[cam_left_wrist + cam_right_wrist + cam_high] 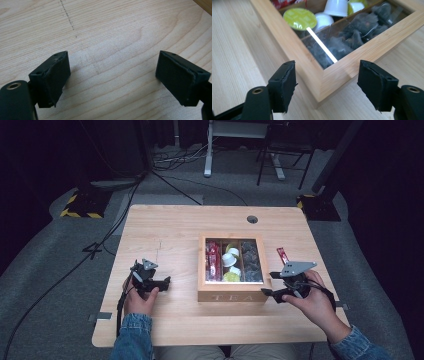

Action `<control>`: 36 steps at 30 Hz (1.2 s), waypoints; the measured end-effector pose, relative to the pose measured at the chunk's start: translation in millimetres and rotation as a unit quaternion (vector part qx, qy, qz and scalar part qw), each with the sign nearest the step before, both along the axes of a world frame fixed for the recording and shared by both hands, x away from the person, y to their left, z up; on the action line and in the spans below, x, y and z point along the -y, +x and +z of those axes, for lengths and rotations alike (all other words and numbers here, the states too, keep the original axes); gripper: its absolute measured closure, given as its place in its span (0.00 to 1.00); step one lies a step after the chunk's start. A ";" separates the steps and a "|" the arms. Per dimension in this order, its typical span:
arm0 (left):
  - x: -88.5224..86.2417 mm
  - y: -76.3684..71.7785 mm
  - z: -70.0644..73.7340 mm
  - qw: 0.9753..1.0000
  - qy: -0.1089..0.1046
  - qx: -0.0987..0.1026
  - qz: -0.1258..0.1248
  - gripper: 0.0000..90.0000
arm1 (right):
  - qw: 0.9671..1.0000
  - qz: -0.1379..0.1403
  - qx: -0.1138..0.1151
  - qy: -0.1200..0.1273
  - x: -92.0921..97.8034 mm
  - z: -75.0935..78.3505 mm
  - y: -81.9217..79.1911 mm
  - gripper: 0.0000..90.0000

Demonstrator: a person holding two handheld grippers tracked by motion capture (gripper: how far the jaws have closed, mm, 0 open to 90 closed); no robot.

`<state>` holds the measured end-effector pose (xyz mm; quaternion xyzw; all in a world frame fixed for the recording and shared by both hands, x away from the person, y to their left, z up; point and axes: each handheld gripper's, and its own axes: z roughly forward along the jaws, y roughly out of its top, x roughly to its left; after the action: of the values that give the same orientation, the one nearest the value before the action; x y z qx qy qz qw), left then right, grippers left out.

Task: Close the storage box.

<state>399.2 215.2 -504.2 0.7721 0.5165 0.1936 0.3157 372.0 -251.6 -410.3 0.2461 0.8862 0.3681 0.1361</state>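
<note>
Both grippers are wide open and empty: left gripper (161, 283) rests on bare table (165, 227), right gripper (267, 292) straddles the near right corner of the closed tea box (231, 296), so opening its lid seems not yet begun.

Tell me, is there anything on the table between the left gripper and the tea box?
No. In the high view, just bare wooden table lies between the left gripper and the tea box. The left gripper view shows bare wood between its open jaws too.
</note>
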 end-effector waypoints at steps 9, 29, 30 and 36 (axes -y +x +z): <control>-0.3 -0.8 0.0 1.000 -0.001 0.000 -0.002 0.14 | 0.998 -0.044 0.008 0.049 25.3 18.1 21.9 0.34; -4.7 -5.9 -0.1 1.000 -0.001 0.001 -0.009 0.14 | 0.985 -0.158 0.017 0.064 102.9 16.5 76.2 0.33; -4.7 -5.9 -0.1 1.000 -0.001 0.001 -0.009 0.14 | 0.985 -0.160 0.019 0.058 106.0 14.5 79.0 0.33; -4.7 -5.8 -0.2 1.000 -0.001 0.001 -0.009 0.14 | 0.981 -0.185 0.009 0.051 124.6 -2.5 95.6 0.33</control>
<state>393.3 219.9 -504.4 0.7761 0.5097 0.1908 0.3186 467.6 -376.2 -412.8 0.4090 0.8042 0.3837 0.1970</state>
